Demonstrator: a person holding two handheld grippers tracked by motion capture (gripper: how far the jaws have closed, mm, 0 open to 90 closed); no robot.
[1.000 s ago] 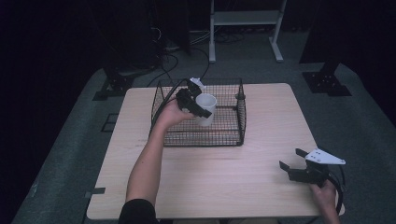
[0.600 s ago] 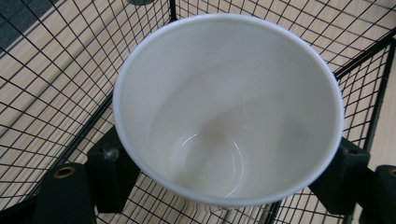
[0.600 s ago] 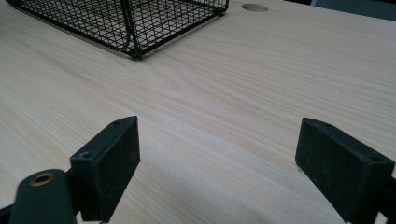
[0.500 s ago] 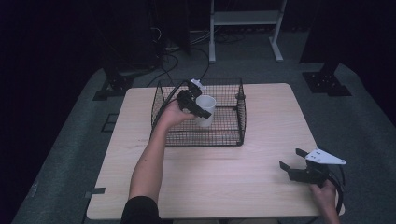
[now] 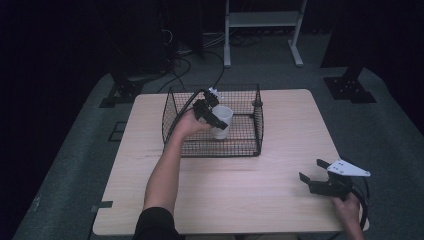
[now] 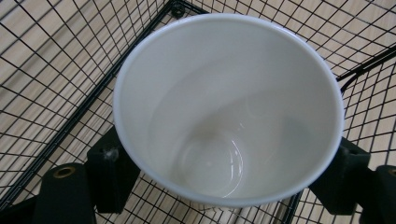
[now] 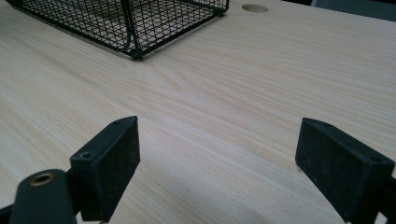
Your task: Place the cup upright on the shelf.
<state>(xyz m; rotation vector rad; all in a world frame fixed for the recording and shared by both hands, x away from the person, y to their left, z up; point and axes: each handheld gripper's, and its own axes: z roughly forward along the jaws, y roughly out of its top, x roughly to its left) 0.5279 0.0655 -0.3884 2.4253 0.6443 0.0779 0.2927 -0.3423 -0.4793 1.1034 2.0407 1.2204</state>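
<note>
High view first: nearest us, at the table's front right corner, our right hand [image 5: 348, 206] holds the right claw [image 5: 309, 171] low over the pale wooden table [image 5: 260, 190], its grey three-cornered plate on top. From the right gripper view we see its two black jaws standing wide apart with bare wood grain between them and nothing gripped; beyond them lies a corner of the black wire mesh basket [image 7: 135, 23], and farther still a round hole [image 7: 255, 8] in the tabletop.

Farther in, our left forearm [image 5: 162, 175] reaches up from the bottom edge to the basket [image 5: 252, 145], which sits on the table's far half. Our left hand [image 5: 187, 121] holds the left claw [image 5: 220, 122] inside the basket, clamped on the white plastic cup [image 5: 221, 122]. In the left gripper view we look down into the cup's [image 6: 229, 107] open mouth; it is empty, and one black jaw presses against its wall on each side, with the basket's mesh and the wood below showing around it. We cannot tell whether the cup's base touches the basket floor.

Beyond the table we see grey carpeted floor [image 5: 380, 115], dark cables [image 5: 185, 62], and a white metal stand [image 5: 262, 30].
</note>
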